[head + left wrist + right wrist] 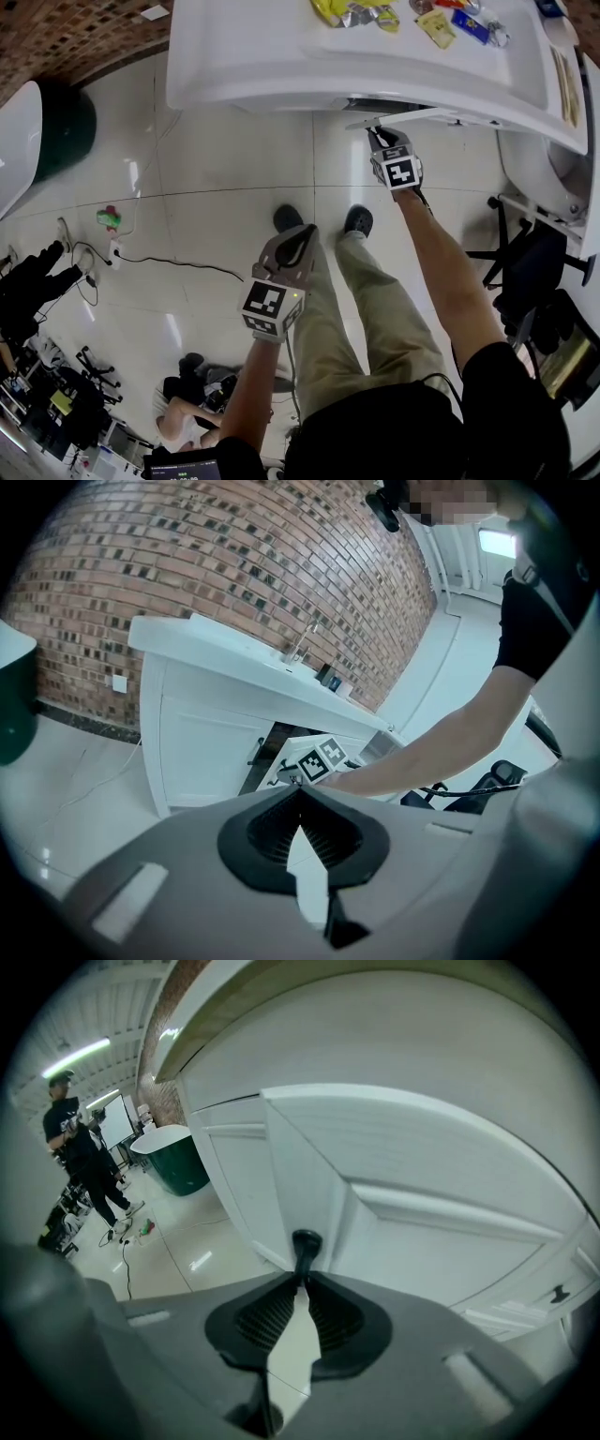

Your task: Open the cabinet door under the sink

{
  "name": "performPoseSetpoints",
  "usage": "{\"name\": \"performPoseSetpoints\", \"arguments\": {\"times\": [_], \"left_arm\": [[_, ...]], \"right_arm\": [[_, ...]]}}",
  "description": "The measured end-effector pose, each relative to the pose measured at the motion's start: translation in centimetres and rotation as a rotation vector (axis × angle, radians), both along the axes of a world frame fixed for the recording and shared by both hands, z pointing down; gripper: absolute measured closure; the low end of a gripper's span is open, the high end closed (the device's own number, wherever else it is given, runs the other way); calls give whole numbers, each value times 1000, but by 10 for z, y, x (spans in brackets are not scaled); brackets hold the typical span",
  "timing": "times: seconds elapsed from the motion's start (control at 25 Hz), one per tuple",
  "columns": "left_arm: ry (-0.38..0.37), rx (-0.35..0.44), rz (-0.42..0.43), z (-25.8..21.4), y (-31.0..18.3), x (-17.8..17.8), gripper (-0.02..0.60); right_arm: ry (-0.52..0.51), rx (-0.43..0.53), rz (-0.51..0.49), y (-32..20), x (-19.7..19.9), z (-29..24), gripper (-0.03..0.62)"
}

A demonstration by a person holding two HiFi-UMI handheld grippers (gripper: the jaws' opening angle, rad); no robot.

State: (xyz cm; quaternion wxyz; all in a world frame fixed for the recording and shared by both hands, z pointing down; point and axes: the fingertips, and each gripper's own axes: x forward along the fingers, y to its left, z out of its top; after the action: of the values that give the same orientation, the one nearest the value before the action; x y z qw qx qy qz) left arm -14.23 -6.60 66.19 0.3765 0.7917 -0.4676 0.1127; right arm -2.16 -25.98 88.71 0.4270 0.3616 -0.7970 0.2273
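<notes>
Right claw (378,132) closed on the handle of the cabinet door (412,118), which stands partly swung out from under the sink.

The door hangs at the front edge of the white sink cabinet (281,89), its free edge angled toward the person. In the right gripper view the jaws pinch the dark handle (305,1245), which sticks out of the white door panel (441,1194) straight ahead of the claw. The hinge appears to lie on the person's right, so the pull should probably arc back and rightward. The left claw (297,236) hangs low near the person's knees, well away from the door, jaws together on nothing; the right arm is the nearer one.
</notes>
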Motion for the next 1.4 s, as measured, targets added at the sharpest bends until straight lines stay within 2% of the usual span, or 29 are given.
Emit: {"name": "performPoseSetpoints", "arguments": {"times": [0.36, 0.64, 0.84, 1.08, 1.4], "left_arm": [[0, -9, 51, -1, 13, 34, 566], [-11, -2, 72, -1, 21, 52, 566], [-17, 3, 86, -2, 23, 66, 566], [-7, -2, 111, -1, 24, 90, 566], [-6, 6, 175, -3, 20, 124, 566]], "right_arm": [[-8, 9, -125, 32, 16, -8, 562], [-8, 11, -142, 61, 40, -8, 560], [15, 4, -192, 85, 67, -4, 562], [41, -15, -225, 115, 115, -4, 560], [131, -57, -141, 132, 223, 1, 565]]}}
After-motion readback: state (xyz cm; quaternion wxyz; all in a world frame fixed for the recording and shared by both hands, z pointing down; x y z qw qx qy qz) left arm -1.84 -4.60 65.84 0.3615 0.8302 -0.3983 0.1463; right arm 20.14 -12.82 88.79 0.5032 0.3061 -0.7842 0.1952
